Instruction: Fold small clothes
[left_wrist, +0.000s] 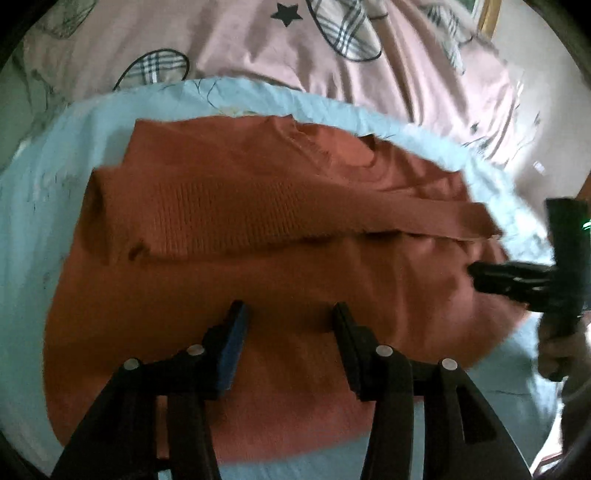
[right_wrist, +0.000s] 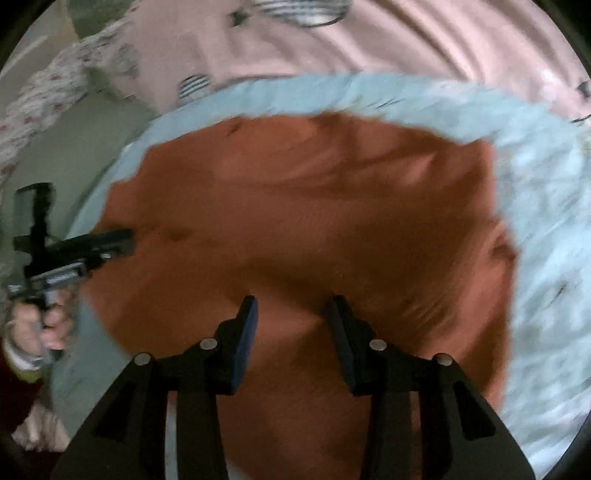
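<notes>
Lying flat on the blue sheet (left_wrist: 33, 206) over the pink bedding (left_wrist: 236, 48), rust sweater (left_wrist: 229, 288) has one sleeve (left_wrist: 332, 214) folded across. Mid-fold, I'd judge. Left gripper (left_wrist: 290, 314) and right gripper (right_wrist: 291, 306): fingers part-open, empty; next, pinch the hem.

light blue cloth (left_wrist: 44, 177), pink printed sheet (left_wrist: 229, 40)

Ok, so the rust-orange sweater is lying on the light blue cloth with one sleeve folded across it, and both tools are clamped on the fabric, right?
Not quite. The rust-orange sweater does lie on the light blue cloth with one sleeve folded across it, but neither tool is clamped on it. In the two wrist views, the left tool and the right tool stand open above the fabric with nothing between their jaws.
</notes>
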